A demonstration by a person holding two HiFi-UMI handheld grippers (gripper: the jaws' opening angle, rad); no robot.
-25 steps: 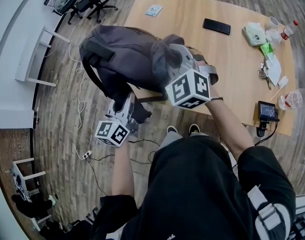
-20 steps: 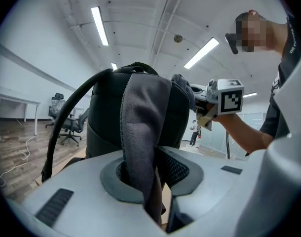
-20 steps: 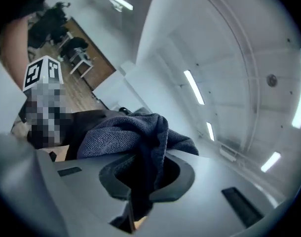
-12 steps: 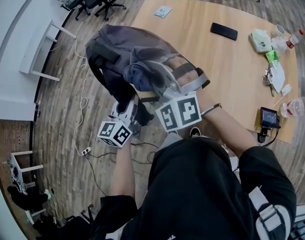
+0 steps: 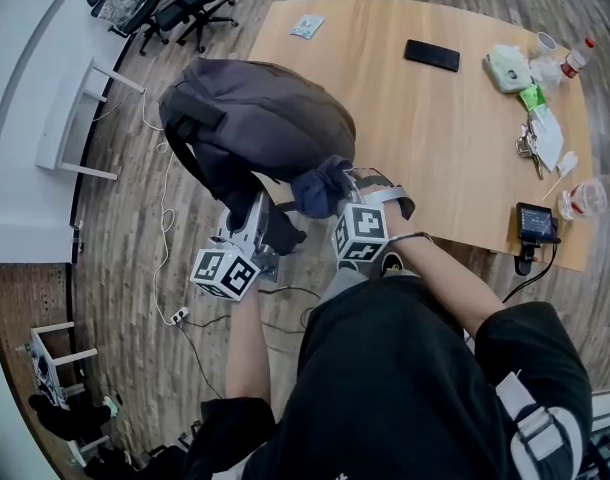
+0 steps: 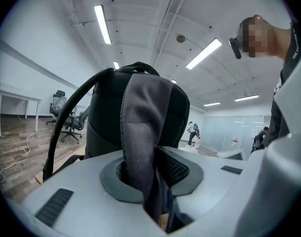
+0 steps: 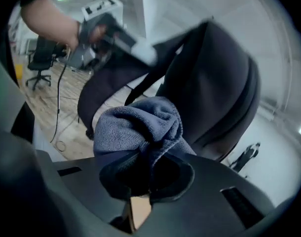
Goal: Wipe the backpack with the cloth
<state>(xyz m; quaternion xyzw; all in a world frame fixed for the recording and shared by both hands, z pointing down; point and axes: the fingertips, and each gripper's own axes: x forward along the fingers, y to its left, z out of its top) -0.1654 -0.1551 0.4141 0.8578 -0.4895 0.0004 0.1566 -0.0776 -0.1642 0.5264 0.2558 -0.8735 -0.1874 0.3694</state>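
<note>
Wiping seems under way: your right gripper (image 7: pixel 145 174) clamps the blue cloth (image 5: pixel 320 186) at the backpack's (image 5: pixel 255 118) five o'clock. Your left gripper (image 6: pixel 150 177) pinches its grey strap (image 6: pixel 140 127) by the table (image 5: pixel 455 138) corner. Next, press and sweep upward.

Blur smears the backpack (image 7: pixel 214 83) behind the cloth (image 7: pixel 138 127).

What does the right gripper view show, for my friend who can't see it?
The right gripper is shut on a bunched blue cloth, in front of a dark backpack that fills much of the view. At upper left, a hand holds the left gripper by the backpack, above a wooden floor.
</note>
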